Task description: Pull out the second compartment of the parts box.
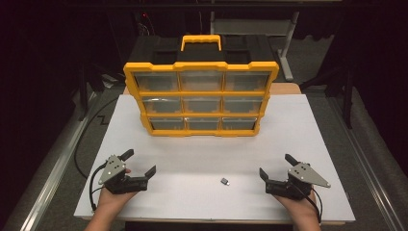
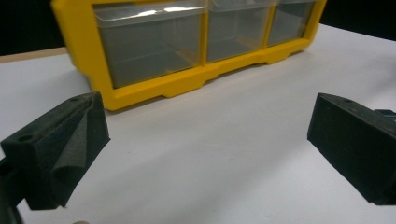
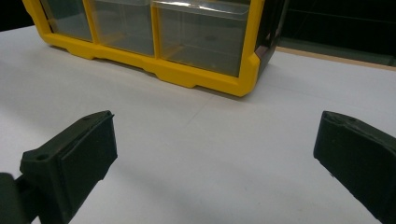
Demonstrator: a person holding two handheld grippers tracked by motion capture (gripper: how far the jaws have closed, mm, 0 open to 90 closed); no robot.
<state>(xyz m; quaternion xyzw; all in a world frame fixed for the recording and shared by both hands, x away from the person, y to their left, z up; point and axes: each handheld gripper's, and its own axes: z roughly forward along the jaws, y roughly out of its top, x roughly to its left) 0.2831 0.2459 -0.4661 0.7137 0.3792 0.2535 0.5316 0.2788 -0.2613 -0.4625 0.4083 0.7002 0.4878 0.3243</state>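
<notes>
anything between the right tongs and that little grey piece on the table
Nothing visible. Only bare table lies between the open right tongs and the grey piece; the organizer stands well behind.

Yellow-framed organizer [image 1: 201, 98] with black top and yellow handle [image 1: 201, 42], clear drawers [image 1: 201, 80] looking grey-tinted. White table top [image 1: 308, 125], pale wood edge. Small grey part [image 1: 224, 181]. Left gripper [image 1: 140, 163] and right gripper [image 1: 276, 166]: black jaws, grey plates.
</notes>
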